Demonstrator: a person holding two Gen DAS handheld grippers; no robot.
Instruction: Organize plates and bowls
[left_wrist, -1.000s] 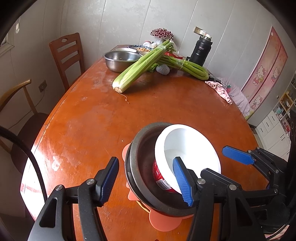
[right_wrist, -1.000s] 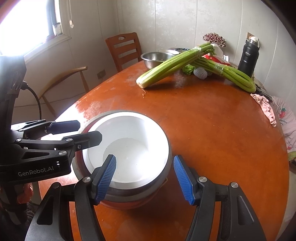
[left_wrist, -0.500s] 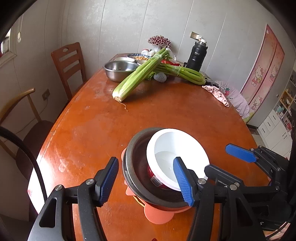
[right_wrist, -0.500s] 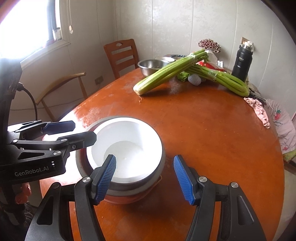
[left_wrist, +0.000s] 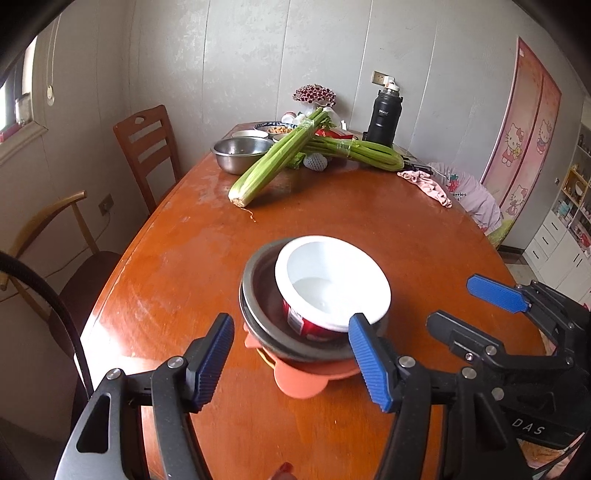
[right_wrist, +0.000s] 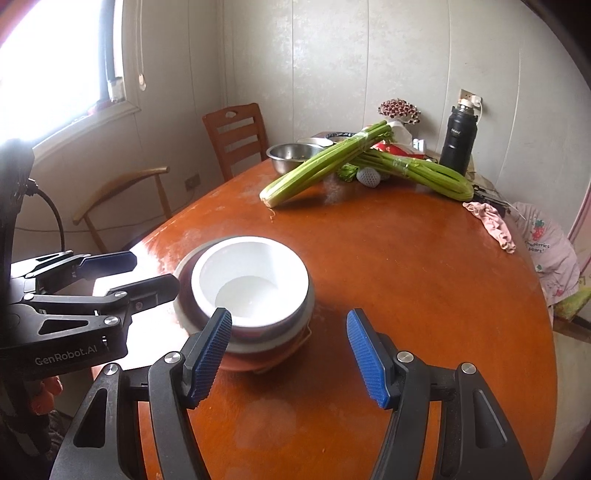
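Left gripper (left_wrist: 291, 358) jaws parted, just been opening, empty, right gripper (right_wrist: 288, 354) likewise parted, empty, near stacked bowls (left_wrist: 314, 295)

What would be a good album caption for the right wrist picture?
Both open grippers, right and left, hang near a white bowl nested in a steel bowl on the wooden table.

You face pale panelled walls (right_wrist: 332, 74) with a socket (left_wrist: 380, 78) behind the orange-brown bench (left_wrist: 332, 221). 2 chairs stand at its left edge: a slatted wooden chair (left_wrist: 147, 147) and a curved-arm chair (right_wrist: 122, 199). Daylight glares through a window (right_wrist: 55, 62). On your right stand a pink cartoon-cat door (left_wrist: 524, 140) and white drawers (left_wrist: 554, 243).
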